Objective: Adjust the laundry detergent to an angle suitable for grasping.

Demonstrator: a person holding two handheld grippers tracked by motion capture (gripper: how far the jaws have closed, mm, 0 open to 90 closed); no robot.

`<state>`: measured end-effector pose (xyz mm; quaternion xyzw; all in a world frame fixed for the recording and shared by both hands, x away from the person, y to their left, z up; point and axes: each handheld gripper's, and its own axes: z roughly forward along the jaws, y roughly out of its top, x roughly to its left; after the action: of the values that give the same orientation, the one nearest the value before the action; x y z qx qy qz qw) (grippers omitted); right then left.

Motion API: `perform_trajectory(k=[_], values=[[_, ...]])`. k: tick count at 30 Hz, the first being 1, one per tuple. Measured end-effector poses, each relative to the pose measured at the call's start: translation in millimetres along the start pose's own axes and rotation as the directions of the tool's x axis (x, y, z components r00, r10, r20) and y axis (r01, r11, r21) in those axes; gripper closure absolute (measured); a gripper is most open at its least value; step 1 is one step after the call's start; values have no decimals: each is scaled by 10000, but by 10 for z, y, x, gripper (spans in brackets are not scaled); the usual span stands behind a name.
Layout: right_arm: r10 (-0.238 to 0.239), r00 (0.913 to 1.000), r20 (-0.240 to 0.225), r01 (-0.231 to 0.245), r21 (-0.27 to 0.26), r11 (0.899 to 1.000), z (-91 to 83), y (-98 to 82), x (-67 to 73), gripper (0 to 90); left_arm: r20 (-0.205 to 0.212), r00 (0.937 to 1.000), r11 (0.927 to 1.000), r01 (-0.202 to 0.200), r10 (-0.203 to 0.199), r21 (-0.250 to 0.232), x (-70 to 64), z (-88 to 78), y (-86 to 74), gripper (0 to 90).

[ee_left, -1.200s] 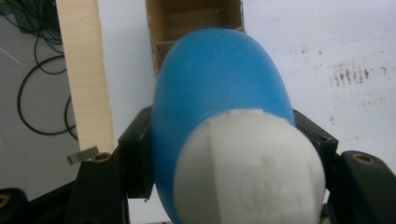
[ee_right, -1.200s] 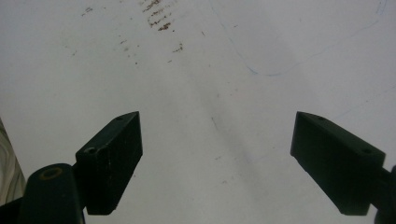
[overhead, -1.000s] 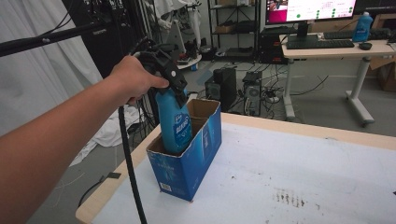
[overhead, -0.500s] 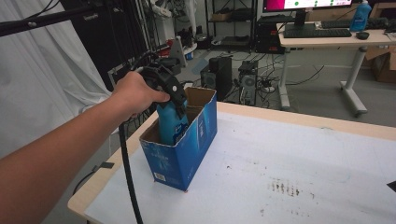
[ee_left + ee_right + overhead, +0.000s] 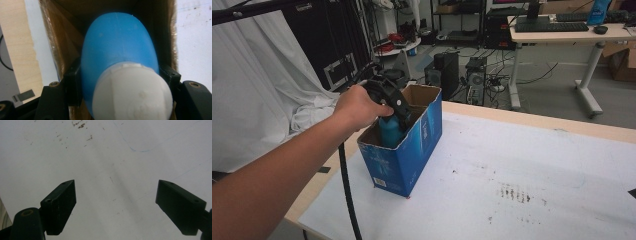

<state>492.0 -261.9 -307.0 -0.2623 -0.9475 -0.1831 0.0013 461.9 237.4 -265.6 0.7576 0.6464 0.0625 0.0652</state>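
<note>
Where the blue bottle (image 5: 390,131) sits is inside the open blue cardboard box (image 5: 412,150), at the end nearer the person — only its upper body shows above the rim in the high view, the rest hidden by the box wall. Its white cap (image 5: 132,95) fills the lower middle of the left gripper view, blurred from closeness, with the blue body (image 5: 120,47) running down into the dark box interior; the bottom of the bottle can't be made out. Left gripper (image 5: 394,107) reaches down into the box mouth, jaws clamped on the bottle's sides just below the cap, one black pad on each flank. Left hand (image 5: 357,106) wraps the gripper handle, forearm coming in from the bottom left, black cable (image 5: 346,190) trailing down and cut off at the frame edge.

Box stands near the left corner of the white-covered table (image 5: 537,175), brown flaps open, far half empty as far as can be seen. Dark smudges (image 5: 514,192) mark the sheet well apart from the box.

Right gripper (image 5: 116,207) — jaws wide apart, nothing between them, over bare white sheet with a few specks (image 5: 80,125) and a faint blue line (image 5: 140,150). Its height above the sheet can't be told.
</note>
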Motion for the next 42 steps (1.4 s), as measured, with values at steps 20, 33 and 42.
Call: perform_trajectory(k=[20, 33, 42], values=[[-2, 10000, -1, 2, 53, 10000, 10, 3, -2, 167, 37, 10000, 9999, 14, -15, 147, 59, 137, -19, 378], [50, 10000, 4, -50, 57, 10000, 4, -1, 5, 167, 215, 9997, 9999, 80, -82, 82, 94, 144, -20, 375], [27, 10000, 9, -27, 80, 10000, 11, 7, 15, 167, 394, 9991, 9999, 132, -133, 33, 109, 138, -23, 370]])
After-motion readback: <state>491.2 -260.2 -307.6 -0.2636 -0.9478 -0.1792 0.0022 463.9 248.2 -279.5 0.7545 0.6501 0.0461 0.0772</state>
